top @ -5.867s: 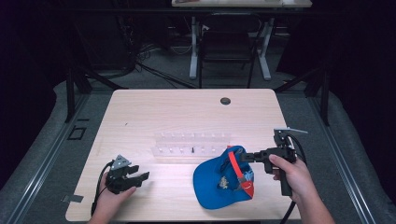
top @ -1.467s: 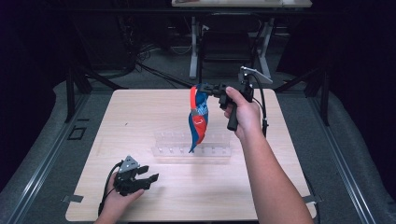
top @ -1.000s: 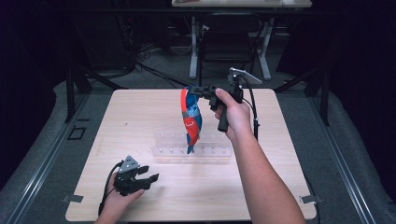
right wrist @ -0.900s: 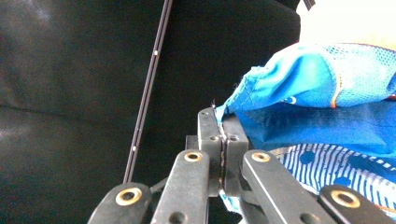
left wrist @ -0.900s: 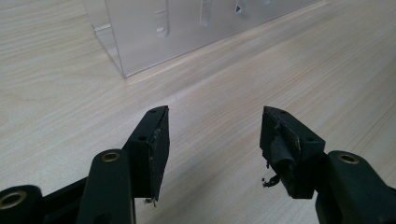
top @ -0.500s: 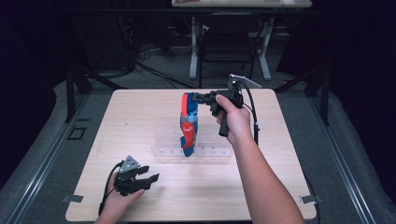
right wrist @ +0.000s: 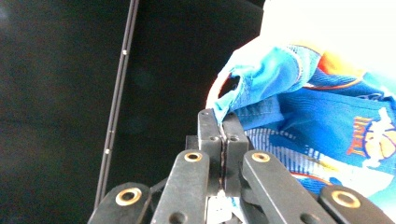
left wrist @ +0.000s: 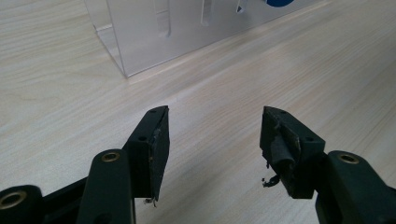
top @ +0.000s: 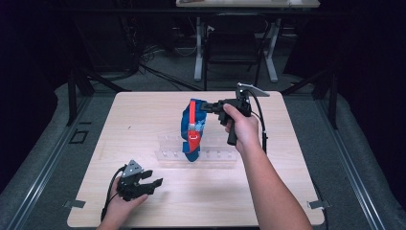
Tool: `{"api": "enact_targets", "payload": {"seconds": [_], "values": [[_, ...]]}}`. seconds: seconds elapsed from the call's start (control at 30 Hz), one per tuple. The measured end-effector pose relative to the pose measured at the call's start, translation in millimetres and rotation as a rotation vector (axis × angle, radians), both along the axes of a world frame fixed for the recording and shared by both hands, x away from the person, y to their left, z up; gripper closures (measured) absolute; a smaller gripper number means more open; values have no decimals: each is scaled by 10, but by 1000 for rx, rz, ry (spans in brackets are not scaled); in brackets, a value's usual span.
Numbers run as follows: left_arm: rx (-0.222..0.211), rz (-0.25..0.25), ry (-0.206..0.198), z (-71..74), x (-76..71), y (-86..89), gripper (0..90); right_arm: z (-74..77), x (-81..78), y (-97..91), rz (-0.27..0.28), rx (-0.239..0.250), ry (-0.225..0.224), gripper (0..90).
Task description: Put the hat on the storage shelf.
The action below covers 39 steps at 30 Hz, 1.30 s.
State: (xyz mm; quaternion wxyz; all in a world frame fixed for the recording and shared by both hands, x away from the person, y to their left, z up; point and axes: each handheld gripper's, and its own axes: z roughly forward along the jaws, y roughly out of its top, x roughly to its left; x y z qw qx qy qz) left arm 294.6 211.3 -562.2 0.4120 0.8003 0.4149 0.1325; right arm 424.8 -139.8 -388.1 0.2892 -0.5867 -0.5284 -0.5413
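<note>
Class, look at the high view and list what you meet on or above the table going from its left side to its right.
Left tongs resting open on the table → blue and red cloth garment hanging over the clear plastic rack → right tongs shut on the garment's top edge.

Overhead light is falling evenly on the pale wooden counter [top: 143, 120] while the surrounding room is sinking into near darkness. Soft shadows are pooling beneath the clear acrylic rack [top: 210, 155]. In the right gripper view, glare is washing out the upper right corner and the blue printed cloth [right wrist: 317, 116] is blurring slightly.
</note>
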Motion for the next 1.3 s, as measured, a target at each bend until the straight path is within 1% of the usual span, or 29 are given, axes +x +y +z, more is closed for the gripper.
{"api": "enact_targets", "payload": {"seconds": [0.07, 0.1, 0.13, 0.17, 0.2, 0.27, 0.3, 0.33, 0.37, 0.4, 0.47, 0.53, 0.57, 0.6, 0.63, 0.73, 0.83, 0.9, 0.93, 1.13, 1.2, 1.23, 1.3], "values": [[-3, 3, 1, -1, -1, 0, 429, 5, -6, -5, -2, -9, -3, 900], [-2, 3, 1, -1, -1, 0, 429, 7, -15, -19, 4, -34, -7, 900], [-2, 3, 1, -1, -1, 0, 429, 7, -15, -19, 4, -34, -7, 900], [-7, 6, 3, 0, -3, -1, 429, 12, -24, -34, 0, -58, -6, 900], [-7, 6, 3, 0, -3, -1, 429, 13, -28, -47, 4, -71, -7, 900], [-6, 5, 2, 0, -3, -2, 429, 14, -31, -54, -2, -78, -10, 900], [-5, 5, 2, -1, -3, -2, 429, 16, -39, -73, -7, -98, -13, 900], [-5, 5, 2, -1, -3, -2, 429, 16, -39, -73, -7, -98, -13, 900], [1, 0, -2, 0, 1, 1, 430, 12, -46, -86, -5, -125, -15, 900], [1, 0, -2, 0, 1, 1, 429, 12, -46, -86, -5, -125, -15, 900], [-4, 4, 2, -2, -2, -4, 429, -6, -52, -93, -6, -148, -16, 900], [-1, 3, 1, -2, 0, -2, 429, -35, -56, -99, -8, -154, -12, 900], [-1, 3, 1, -2, 0, -2, 429, -70, -60, -107, -1, -178, -9, 900], [1, 1, 0, -2, 1, 0, 429, -70, -60, -107, -1, -178, -9, 900], [-1, 4, 1, -1, -1, -1, 429, -95, -63, -106, -2, -190, -7, 900], [-2, 4, 0, -1, -1, 1, 429, -121, -68, -105, -8, -198, -1, 900], [-2, 5, 4, 2, -2, 4, 429, -153, -71, -118, -6, -219, 3, 900], [2, 2, 2, 4, 1, 8, 429, -173, -72, -119, -12, -217, 6, 900], [-1, 6, 5, 2, -1, 5, 429, -184, -75, -116, -9, -225, 7, 900], [4, 2, 2, 2, 2, 5, 429, -192, -79, -102, 1, -218, 8, 896], [-1, 6, 4, 2, -1, 3, 429, -190, -82, -106, 5, -219, 7, 882], [3, 3, 2, 3, 1, 6, 429, -187, -84, -102, -4, -215, 8, 869], [5, 3, 2, 4, 2, 11, 429, -182, -93, -112, -13, -223, -3, 819]]}}
